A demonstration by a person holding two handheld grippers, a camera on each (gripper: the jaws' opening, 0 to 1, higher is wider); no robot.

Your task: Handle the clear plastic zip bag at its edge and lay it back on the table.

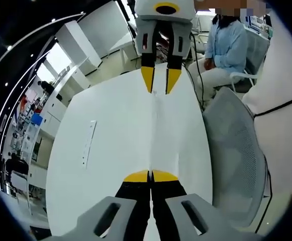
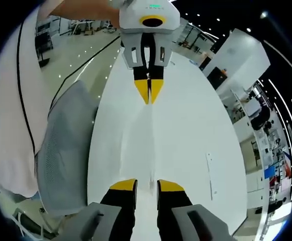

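L gripper fingers clamped on zip bag edge, R gripper fingers apart, over table.

Your left gripper and right gripper look alike: black jaws capped with yellow tips, rising from pale grey moulded bodies with slotted openings. Your garment is white, with a thin black cable running across it
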